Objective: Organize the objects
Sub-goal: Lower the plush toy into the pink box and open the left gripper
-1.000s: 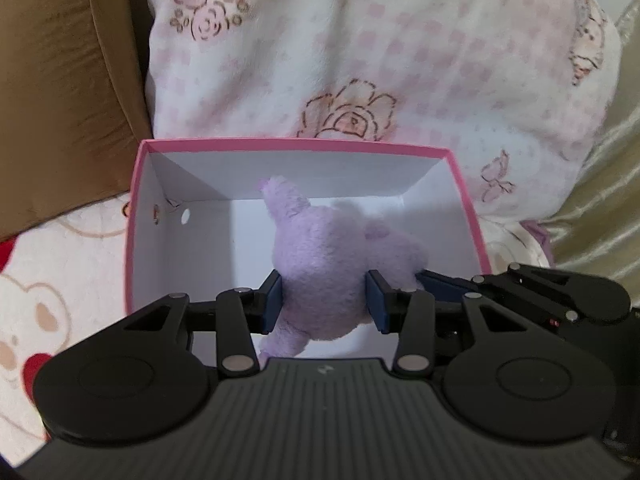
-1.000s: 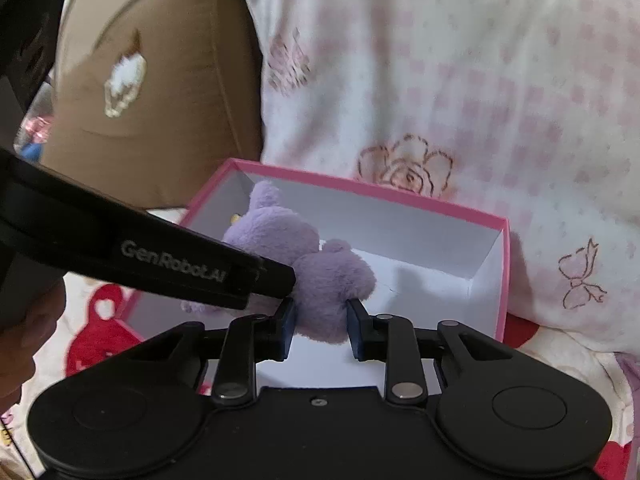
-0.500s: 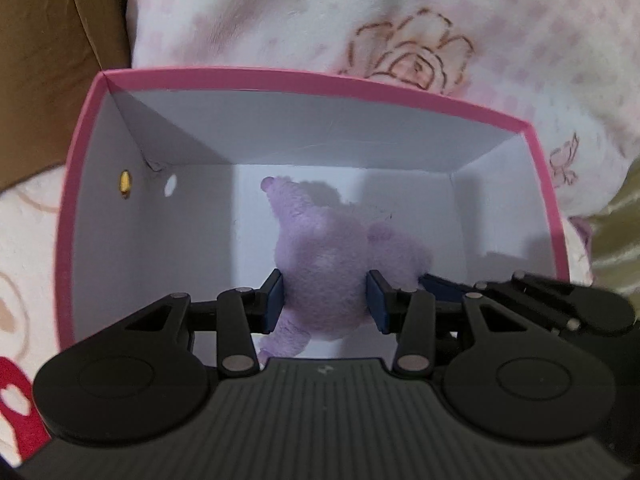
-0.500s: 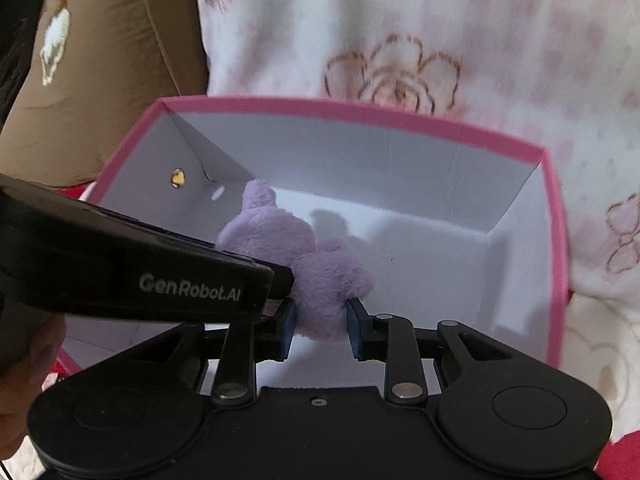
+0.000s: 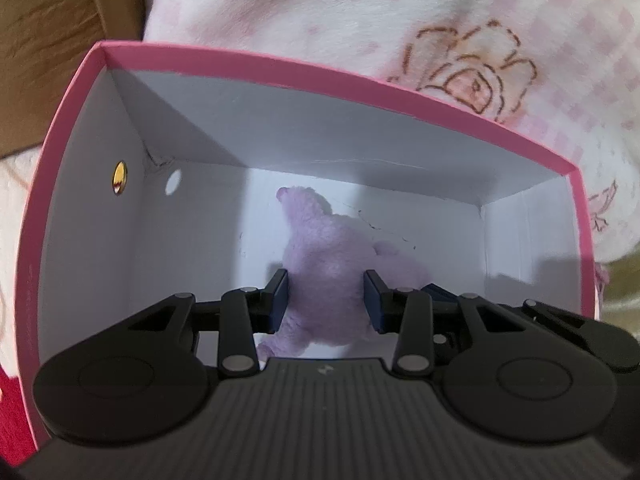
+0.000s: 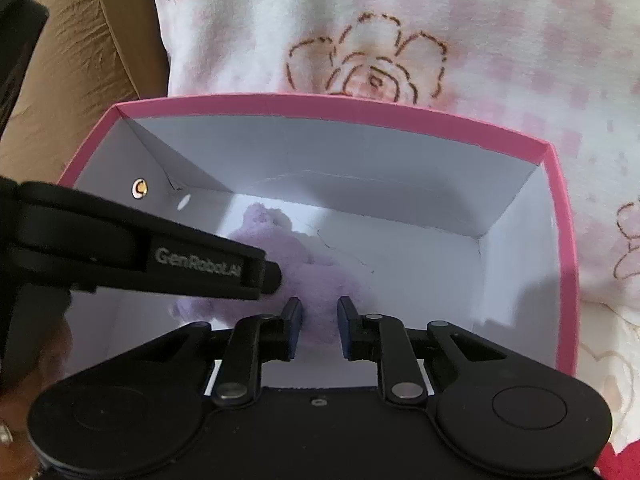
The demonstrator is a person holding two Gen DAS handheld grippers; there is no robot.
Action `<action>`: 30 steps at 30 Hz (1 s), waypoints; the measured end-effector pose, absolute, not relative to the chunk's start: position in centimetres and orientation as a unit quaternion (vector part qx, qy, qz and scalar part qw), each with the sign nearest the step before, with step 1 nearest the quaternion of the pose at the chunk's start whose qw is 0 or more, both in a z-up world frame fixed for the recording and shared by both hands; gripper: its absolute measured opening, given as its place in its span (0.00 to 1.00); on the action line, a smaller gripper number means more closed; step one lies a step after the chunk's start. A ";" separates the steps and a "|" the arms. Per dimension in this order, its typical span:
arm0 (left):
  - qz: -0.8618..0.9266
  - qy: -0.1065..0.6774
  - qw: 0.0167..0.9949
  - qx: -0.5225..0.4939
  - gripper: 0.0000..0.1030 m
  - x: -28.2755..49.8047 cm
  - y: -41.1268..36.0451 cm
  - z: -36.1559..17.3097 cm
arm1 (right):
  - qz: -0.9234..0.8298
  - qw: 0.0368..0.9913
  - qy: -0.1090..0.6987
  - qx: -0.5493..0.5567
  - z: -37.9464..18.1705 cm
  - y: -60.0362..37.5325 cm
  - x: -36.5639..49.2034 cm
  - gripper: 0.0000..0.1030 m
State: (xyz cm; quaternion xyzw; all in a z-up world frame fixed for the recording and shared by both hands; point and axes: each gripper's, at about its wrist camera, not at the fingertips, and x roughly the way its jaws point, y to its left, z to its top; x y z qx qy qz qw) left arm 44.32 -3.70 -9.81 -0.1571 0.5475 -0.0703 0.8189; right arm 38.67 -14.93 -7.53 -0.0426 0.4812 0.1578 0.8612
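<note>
I have the plush [image 5: 326, 276] down inside the pink box [image 5: 280, 68], pinched by both the left tool [image 5: 326, 300] and right tool [image 6: 319, 318]. Placement looks nearly done; letting go and pulling out remain.

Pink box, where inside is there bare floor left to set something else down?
Pink box: bare floor on the right, between purple plush and right wall. Left half is crowded by left gripper and right gripper.
</note>
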 end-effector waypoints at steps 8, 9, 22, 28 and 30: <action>-0.047 0.551 0.809 -0.197 0.38 45.1 -3.5 -9.9 | 0.155 0.848 0.507 -0.023 -7.8 -15.2 38.6 0.28; -0.049 0.550 0.811 -0.194 0.38 45.2 -3.6 -9.8 | 0.150 0.845 0.513 -0.019 -7.9 -15.2 38.7 0.28; -0.067 0.517 0.842 -0.138 0.48 45.0 -2.9 -7.2 | 0.164 0.867 0.462 -0.093 -6.8 -14.1 35.7 0.36; -0.081 0.509 0.846 -0.135 0.55 44.0 -1.4 -4.0 | 0.194 0.879 0.432 -0.050 -3.8 -16.4 31.0 0.44; -0.083 0.502 0.851 -0.126 0.55 43.3 -0.7 -2.8 | 0.200 0.882 0.425 -0.041 -3.1 -16.8 29.9 0.44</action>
